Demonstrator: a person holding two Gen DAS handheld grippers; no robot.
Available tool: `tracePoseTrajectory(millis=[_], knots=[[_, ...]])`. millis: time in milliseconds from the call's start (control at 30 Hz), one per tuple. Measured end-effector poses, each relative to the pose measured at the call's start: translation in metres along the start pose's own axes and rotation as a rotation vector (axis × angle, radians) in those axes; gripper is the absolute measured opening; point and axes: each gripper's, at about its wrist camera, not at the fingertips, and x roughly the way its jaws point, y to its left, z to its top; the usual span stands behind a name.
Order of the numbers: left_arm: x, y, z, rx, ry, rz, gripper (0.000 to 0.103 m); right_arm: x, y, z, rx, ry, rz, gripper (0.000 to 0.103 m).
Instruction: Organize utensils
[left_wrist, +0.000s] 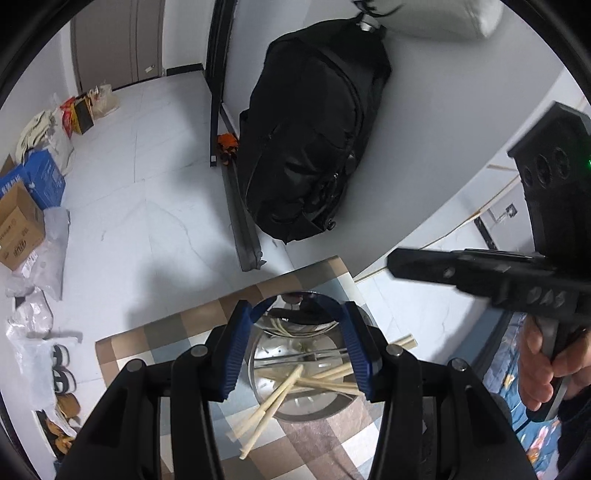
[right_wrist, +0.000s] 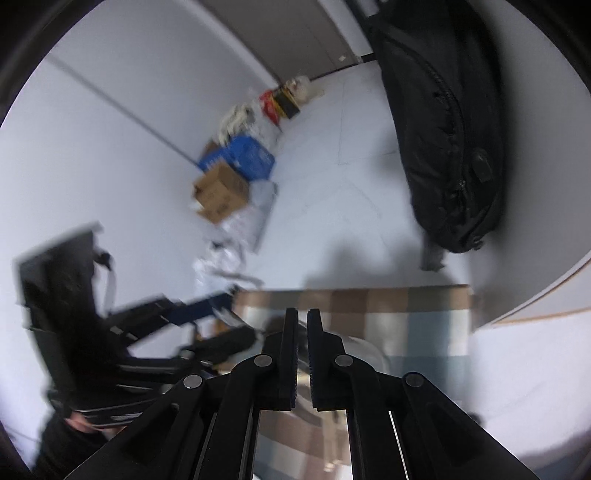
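1. The chopsticks (left_wrist: 295, 387) are pale, thin, stiff sticks, light enough that a pinch moves them; I judge them smooth and apt to roll or pivot if gripped at one end. Several lie crossed in a shiny steel bowl (left_wrist: 266, 354), which sits on a checked tablecloth (left_wrist: 155, 339). Two of them poke over the bowl's near rim onto the cloth, just below the left jaws.
2. The best hold, as I judge it, is across the middle of a single stick, or on the overhanging ends, where the pads can close without scraping the slick bowl wall. The crossed pile means one lifted stick may drag others.
3. The left gripper (left_wrist: 299, 350) points steeply down over the bowl, its blue pads (left_wrist: 236, 354) standing about half open, one each side of the bowl's interior, and holding nothing. The chopsticks lie between and just beyond the fingertips.
4. The right gripper (right_wrist: 303, 354) is angled downward toward the same bowl. Its jaws are nearly closed, with only a narrow slit between them and nothing in it. That view is blurred, so what lies directly under the tips is hard to make out.
5. A hand (left_wrist: 543, 365) grasps the right gripper's handle at the right edge of the left wrist view, beside the left jaws.
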Motion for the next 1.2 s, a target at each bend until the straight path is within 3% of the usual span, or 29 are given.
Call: tracePoseTrajectory(millis=[133, 233, 367, 433, 533, 867, 1200], knots=[[-0.007, 0.002, -0.002, 0.002, -0.042, -0.022, 0.046, -0.021, -0.008, -0.002, 0.037, -0.117, 0.035, 0.028], [-0.016, 0.0, -0.003, 0.006, -0.092, 0.001, 0.057, -0.038, -0.009, -0.011, 0.037, -0.183, 0.04, 0.038], [-0.04, -0.013, -0.019, 0.044, -0.226, 0.099, 0.058, -0.065, -0.002, -0.043, -0.017, -0.305, 0.03, 0.071], [-0.052, -0.021, -0.034, 0.052, -0.317, 0.153, 0.071, -0.074, 0.005, -0.064, -0.068, -0.369, 0.014, 0.076], [-0.068, -0.033, -0.063, 0.041, -0.442, 0.23, 0.081, -0.078, 0.014, -0.095, -0.126, -0.432, -0.008, 0.086], [-0.092, -0.042, -0.122, -0.079, -0.612, 0.359, 0.092, -0.075, 0.034, -0.167, -0.286, -0.569, -0.099, 0.102], [-0.088, -0.057, -0.141, -0.114, -0.64, 0.409, 0.093, -0.074, 0.038, -0.208, -0.349, -0.629, -0.145, 0.103]])
